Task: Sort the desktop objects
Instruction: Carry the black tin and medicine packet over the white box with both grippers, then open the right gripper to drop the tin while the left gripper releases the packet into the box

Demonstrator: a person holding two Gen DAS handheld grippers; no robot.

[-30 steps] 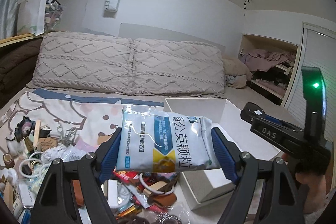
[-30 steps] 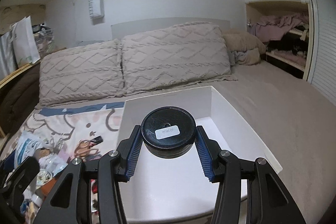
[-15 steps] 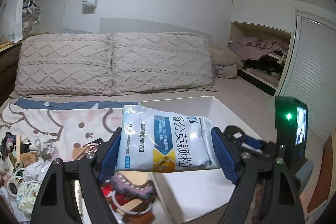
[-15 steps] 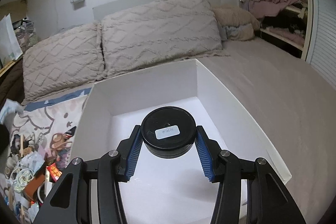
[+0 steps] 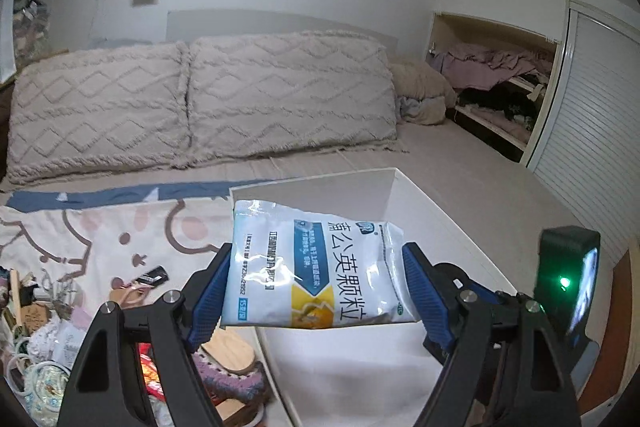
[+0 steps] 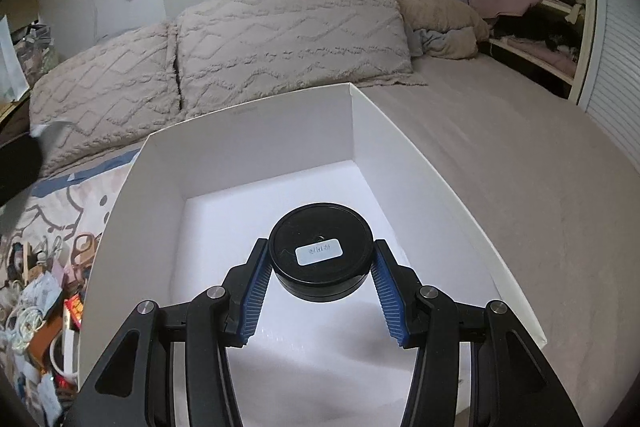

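- While the white-and-blue sachet sits clamped between the left gripper's blue pads, it hangs over the white box's left edge.
- The right gripper pinches a round black tin above the box's bare floor.
- The box rests on a bed, beside a clutter pile on a cartoon blanket.
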